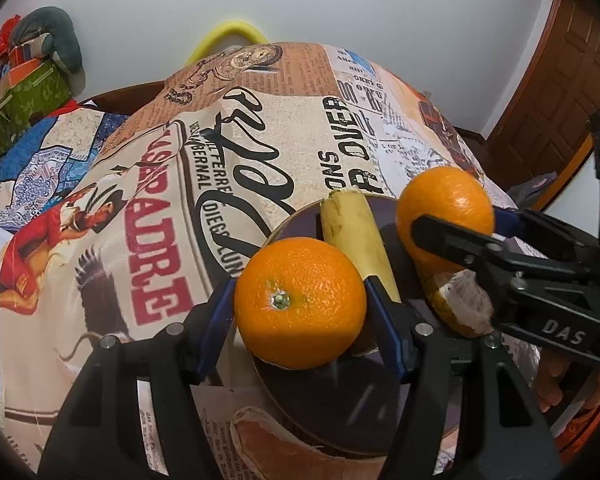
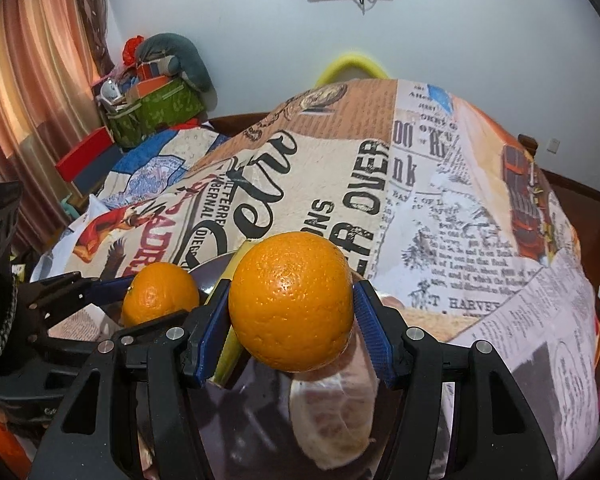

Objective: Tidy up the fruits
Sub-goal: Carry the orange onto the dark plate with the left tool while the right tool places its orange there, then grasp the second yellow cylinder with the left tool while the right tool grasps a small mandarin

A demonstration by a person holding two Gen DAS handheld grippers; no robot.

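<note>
My left gripper [image 1: 300, 304] is shut on an orange [image 1: 300, 300] and holds it just above a dark round plate [image 1: 340, 412]. My right gripper [image 2: 290, 312] is shut on a second orange [image 2: 292, 300], also over the plate [image 2: 256, 408]. In the left wrist view the right gripper [image 1: 448, 220] enters from the right with its orange [image 1: 444, 200]. In the right wrist view the left gripper [image 2: 156, 296] shows at the left with its orange [image 2: 160, 298]. A banana [image 1: 356, 232] and a peeled citrus piece [image 2: 332, 408] lie on the plate.
The table wears a newspaper-print cloth [image 1: 160, 220]. A green box with clutter [image 2: 156, 112] and a red box [image 2: 84, 160] stand at the far left. A yellow curved chair back [image 1: 230, 36] rises behind the table. A wooden door [image 1: 560, 92] is at the right.
</note>
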